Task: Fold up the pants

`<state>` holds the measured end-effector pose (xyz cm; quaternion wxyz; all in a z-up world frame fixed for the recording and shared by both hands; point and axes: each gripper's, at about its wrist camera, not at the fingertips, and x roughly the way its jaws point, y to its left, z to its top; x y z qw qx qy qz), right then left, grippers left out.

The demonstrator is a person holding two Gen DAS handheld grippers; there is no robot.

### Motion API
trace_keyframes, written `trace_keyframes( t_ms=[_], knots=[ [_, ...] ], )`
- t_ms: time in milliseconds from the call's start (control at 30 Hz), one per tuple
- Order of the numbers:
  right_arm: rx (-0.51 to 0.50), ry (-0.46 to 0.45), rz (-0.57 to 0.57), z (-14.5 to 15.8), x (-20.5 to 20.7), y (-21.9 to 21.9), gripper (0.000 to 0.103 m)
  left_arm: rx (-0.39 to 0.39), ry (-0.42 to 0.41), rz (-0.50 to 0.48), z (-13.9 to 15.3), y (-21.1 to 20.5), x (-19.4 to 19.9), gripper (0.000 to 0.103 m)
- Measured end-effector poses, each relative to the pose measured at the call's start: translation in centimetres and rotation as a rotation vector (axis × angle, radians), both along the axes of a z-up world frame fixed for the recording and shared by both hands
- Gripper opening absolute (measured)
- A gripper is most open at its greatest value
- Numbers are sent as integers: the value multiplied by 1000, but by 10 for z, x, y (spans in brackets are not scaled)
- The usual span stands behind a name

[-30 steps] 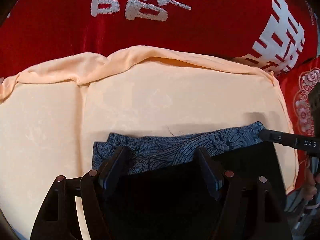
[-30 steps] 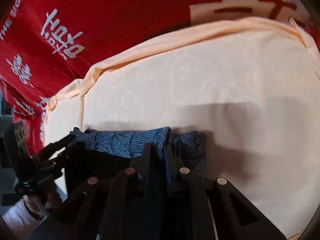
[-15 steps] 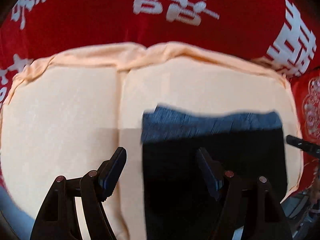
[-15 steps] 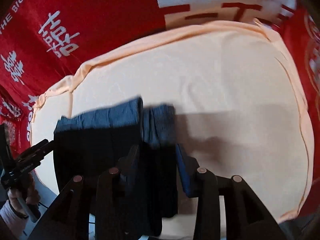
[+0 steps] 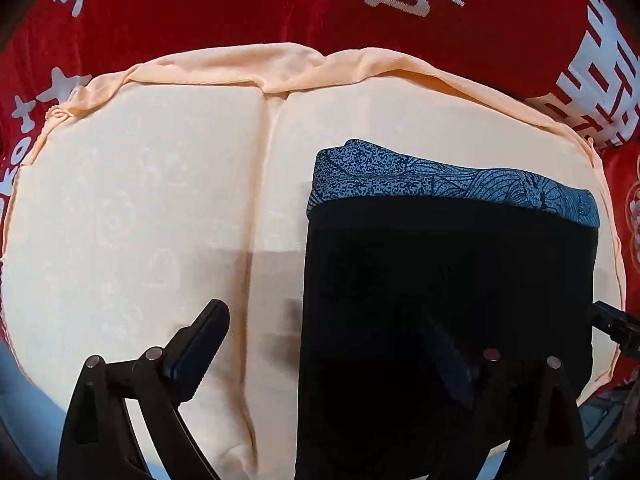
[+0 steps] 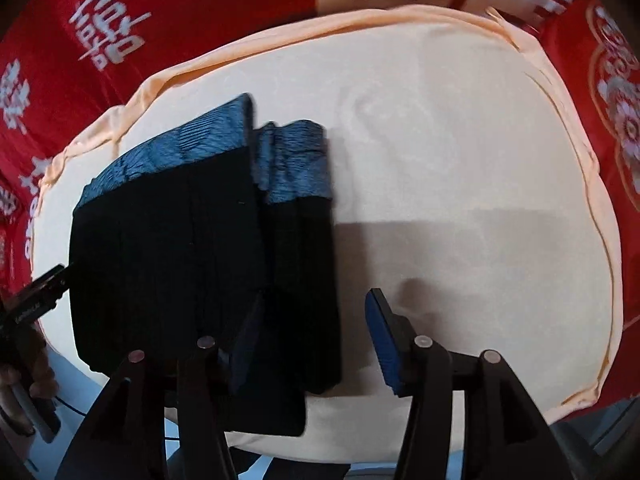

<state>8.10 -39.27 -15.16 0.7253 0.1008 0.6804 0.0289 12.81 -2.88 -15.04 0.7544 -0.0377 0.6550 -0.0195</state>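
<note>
The pants (image 5: 444,280) are black with a blue patterned band along the far edge and lie folded in a compact stack on a peach cushion (image 5: 140,208). In the right wrist view the pants (image 6: 172,248) sit left of centre, with a second folded layer beside them. My left gripper (image 5: 332,340) is open, raised above the near edge of the pants; its right finger is dark against the black cloth. My right gripper (image 6: 316,332) is open above the pants' right edge. Neither holds cloth.
A red cloth with white characters (image 5: 240,4) surrounds the cushion. The other gripper's tip (image 5: 616,324) shows at the right edge of the left wrist view, and at the left of the right wrist view (image 6: 36,296) with the hand holding it. The cushion has a vertical seam (image 5: 256,208).
Both grippers have let go of the pants and pulled back and up. The right gripper went from shut on the cloth to open. The pants now lie folded on the cushion.
</note>
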Motion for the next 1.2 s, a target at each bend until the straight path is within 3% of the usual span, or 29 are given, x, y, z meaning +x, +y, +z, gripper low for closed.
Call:
trace_keyframes(
  t_ms=[233,400,500,633,867,933,1033,1067,1200],
  knots=[
    [-42,44,-92,7,-17,-19,59,50,27,-13,14,-2,-10,96],
    [-71,70,-117,13,-32,-22,68,56,45,-21,25,-1,-21,96],
    [-72,98,-126,15,-41,-24,79,66,49,-40,32,-2,-29,96],
    [-84,120,-125,22,-55,-24,81,86,51,-74,46,-4,-40,96],
    [-110,46,-133,55,-78,-18,91,107,83,-88,65,2,-61,96],
    [-112,22,-122,60,-75,-12,103,103,83,-90,72,3,-66,96],
    [-108,-9,-104,75,-79,-4,103,103,75,-99,85,5,-74,96],
    [-108,-8,-102,78,-83,-2,103,104,74,-102,88,5,-76,103],
    [-90,15,-94,88,-85,9,103,100,67,-94,102,8,-85,102]
  ],
)
